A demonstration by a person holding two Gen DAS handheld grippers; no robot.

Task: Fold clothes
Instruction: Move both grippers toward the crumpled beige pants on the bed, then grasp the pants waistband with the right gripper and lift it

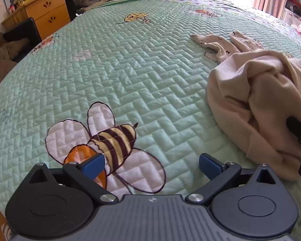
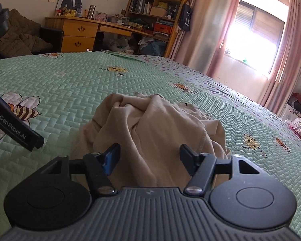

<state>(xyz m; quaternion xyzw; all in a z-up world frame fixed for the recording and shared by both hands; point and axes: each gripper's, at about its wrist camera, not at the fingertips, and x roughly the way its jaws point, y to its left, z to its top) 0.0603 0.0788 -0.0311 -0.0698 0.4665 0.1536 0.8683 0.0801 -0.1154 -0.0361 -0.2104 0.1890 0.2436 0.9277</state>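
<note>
A crumpled cream garment lies heaped on the green quilted bedspread, straight ahead of the right gripper, whose parted jaws straddle its near folds without pinching. The left gripper hangs wide open over the embroidered bee, the heap off to its right.

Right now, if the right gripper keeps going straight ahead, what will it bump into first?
Most likely the crumpled beige garment. The right gripper points right at it, jaws apart with the cloth bunched between and beyond them. How close is hard to judge.
</note>
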